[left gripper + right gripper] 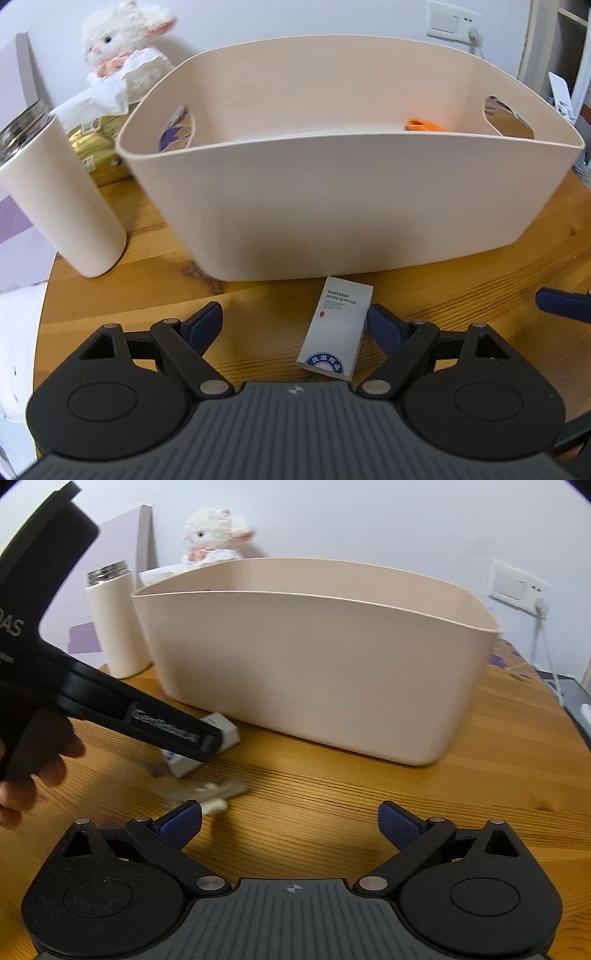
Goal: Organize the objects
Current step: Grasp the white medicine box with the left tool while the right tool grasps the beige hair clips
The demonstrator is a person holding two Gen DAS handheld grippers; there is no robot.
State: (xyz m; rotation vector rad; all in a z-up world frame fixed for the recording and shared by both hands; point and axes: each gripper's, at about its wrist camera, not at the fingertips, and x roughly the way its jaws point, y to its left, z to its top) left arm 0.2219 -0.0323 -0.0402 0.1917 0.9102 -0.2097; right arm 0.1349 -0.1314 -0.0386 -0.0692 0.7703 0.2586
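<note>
The small white box (336,330) lies flat on the table (461,291) between the wide-open fingers of the left claw (295,325), just before the beige bin (351,206). The right claw (290,821) gapes empty.

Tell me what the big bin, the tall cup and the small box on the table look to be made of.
Bin: probably plastic, matte peach, with smooth thin moulded walls and cut-out handles.
Tall cup: likely steel with a matte cream coating; its rim shines like bare metal.
Small box: seemingly thin white printed card with sharp folded edges.
Table: wood, visible grain, slight sheen.
</note>
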